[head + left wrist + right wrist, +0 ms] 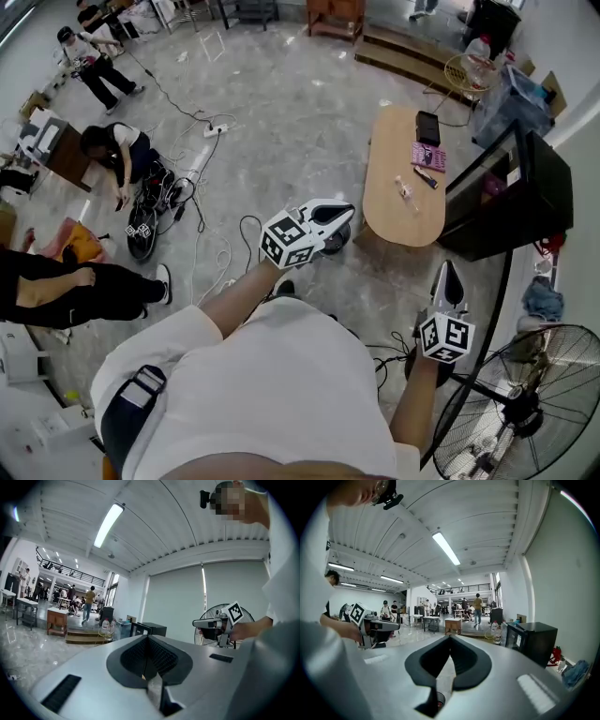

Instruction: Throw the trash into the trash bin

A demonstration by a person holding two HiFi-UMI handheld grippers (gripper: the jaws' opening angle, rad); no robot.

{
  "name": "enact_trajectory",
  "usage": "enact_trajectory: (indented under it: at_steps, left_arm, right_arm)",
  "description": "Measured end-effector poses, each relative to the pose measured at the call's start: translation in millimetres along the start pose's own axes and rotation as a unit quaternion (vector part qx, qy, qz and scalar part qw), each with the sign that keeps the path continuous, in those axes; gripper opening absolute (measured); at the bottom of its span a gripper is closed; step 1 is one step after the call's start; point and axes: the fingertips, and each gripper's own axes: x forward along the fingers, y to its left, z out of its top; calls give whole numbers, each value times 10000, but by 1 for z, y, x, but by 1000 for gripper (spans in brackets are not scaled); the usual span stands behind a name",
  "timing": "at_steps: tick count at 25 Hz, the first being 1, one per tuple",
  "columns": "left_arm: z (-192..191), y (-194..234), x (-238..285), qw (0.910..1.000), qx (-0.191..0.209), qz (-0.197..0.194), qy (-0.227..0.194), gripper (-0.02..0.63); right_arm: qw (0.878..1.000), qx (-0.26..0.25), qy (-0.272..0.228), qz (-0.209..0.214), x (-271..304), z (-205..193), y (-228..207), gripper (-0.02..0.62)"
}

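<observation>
Trash, likely the small wrapper [403, 190] on the table [394, 141], looks light and crinkly, best pinched at an edge; left tongs [343, 215] and right tongs [448, 273] are clenched empty, well away.

Above a marbled floor [281, 112], left gripper [343, 214] and right gripper [448, 270] held out short of an oval desk [394, 202] bearing a pink item [427, 156], standing fan [525, 405] at right.

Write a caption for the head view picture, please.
A person holds the left gripper and right gripper, jaws together, near a wooden table and a fan.
</observation>
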Motion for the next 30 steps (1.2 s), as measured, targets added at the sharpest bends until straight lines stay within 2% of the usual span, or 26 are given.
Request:
enact_trajectory:
  at_steps: [15,22,30]
  left_arm:
    - [-24,-28,15,9991,-137,371,139,6]
    - [-18,-14,28,9991,-140,394,100,6]
    - [-14,28,64,9992,-229,307,110,6]
  right_arm:
    - [9993,98,116,335,-5,-22,-32,11]
    - [9992,88,155,348,14,-24,-40,11]
    - [9991,24,335,252,59,-28,-53,11]
